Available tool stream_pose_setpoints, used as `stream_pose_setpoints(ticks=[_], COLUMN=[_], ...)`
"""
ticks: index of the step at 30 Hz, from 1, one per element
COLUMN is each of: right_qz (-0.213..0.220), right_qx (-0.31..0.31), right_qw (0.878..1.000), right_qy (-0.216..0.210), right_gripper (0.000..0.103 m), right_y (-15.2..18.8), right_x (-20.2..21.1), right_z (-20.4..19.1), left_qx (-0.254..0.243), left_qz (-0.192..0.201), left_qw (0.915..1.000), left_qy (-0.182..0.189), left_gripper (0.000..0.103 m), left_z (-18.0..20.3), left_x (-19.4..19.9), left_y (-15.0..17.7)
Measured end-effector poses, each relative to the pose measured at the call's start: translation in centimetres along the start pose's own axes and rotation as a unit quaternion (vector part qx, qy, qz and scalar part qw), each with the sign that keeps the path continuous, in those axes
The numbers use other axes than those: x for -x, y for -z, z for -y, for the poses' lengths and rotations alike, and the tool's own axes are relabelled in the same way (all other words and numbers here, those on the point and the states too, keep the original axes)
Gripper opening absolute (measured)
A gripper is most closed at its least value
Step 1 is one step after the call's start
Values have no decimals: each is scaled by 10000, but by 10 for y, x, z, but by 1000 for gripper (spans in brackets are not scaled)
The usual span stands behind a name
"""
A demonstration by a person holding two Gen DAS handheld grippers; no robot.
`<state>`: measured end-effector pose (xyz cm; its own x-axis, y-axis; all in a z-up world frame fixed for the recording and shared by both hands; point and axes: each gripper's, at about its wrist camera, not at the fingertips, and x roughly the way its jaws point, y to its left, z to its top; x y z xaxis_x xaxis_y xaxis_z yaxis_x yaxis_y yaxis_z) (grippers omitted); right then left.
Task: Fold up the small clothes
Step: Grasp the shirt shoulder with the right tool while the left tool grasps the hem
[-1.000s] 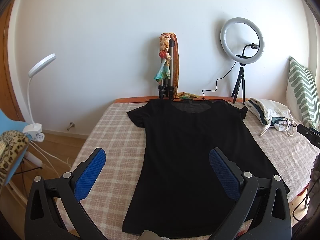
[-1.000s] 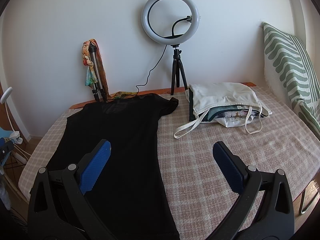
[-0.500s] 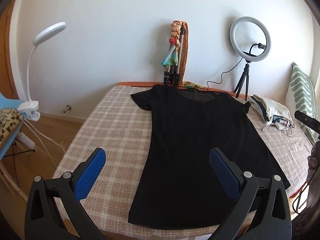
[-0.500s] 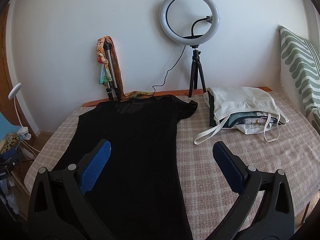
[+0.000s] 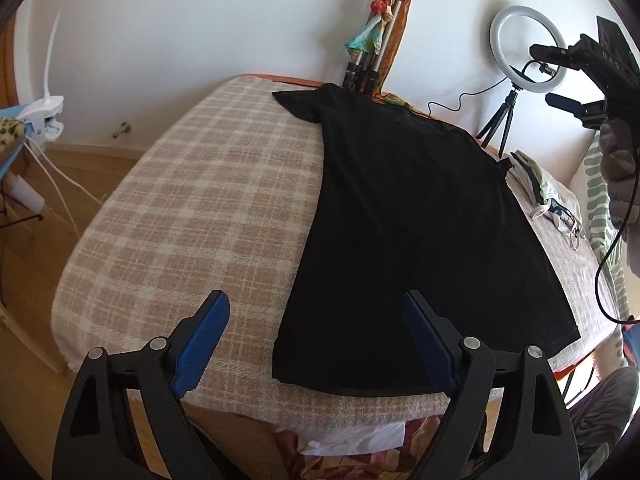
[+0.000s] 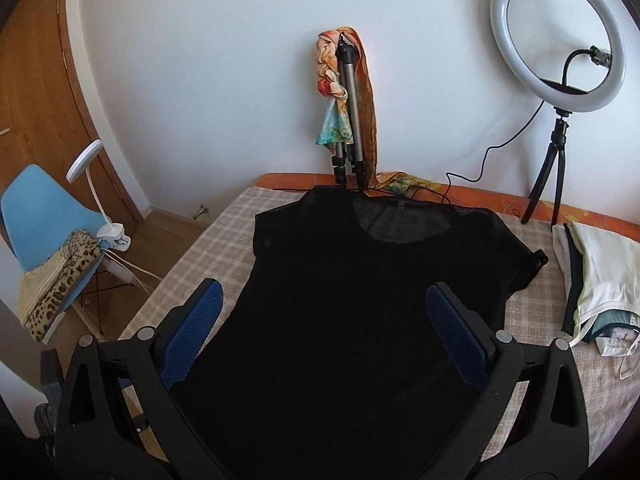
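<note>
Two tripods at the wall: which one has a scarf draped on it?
The folded silver-legged tripod behind the black shirt's collar. The black tripod to its right carries the ring light instead.

T-shirt (image 6: 360, 300) flat on bed (image 5: 192, 200), neck twd wall; tripod (image 6: 350, 120) behind it, clothes pile (image 6: 592, 280) to its right.
</note>
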<state>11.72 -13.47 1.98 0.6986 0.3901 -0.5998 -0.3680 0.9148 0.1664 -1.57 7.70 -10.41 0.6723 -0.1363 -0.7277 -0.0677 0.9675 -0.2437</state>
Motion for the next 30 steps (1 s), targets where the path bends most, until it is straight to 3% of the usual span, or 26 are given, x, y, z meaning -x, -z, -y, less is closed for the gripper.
stream_pose_setpoints(ticks=[2, 5, 10, 11, 16, 20, 23, 30], right_qz=[-165, -449, -845, -915, -1298, -1624, -1812, -2097], right_qx=[27, -61, -175, -155, -471, -515, -455, -314], right_qw=[9998, 9983, 9953, 9946, 9883, 9832, 9808, 9770], right_qy=[-141, -353, -447, -468, -651, -653, -558, -230], right_gripper=[99, 99, 99, 99, 99, 90, 89, 83], right_y=[-20, -44, -70, -73, -85, -82, -77, -70], right_x=[-24, -62, -133, -147, -223, -283, -325, -396], right_z=[-15, -32, -55, -60, -73, -86, -97, -106], left_qx=[130, 215, 242, 281, 572, 442, 374, 662], left_qz=[24, 35, -49, -92, -223, -163, -105, -137], left_qw=[9999, 9997, 9996, 9995, 9981, 9988, 9992, 9965], left_qy=[-53, -91, -145, -116, 110, 101, 109, 500], left_gripper=[84, 75, 74, 68, 63, 56, 53, 24], left_z=[-3, -7, -11, -13, -25, -25, -25, -35], left_x=[-1, -3, -12, -15, -29, -31, -32, -38], left_y=[3, 4, 6, 7, 8, 7, 7, 1])
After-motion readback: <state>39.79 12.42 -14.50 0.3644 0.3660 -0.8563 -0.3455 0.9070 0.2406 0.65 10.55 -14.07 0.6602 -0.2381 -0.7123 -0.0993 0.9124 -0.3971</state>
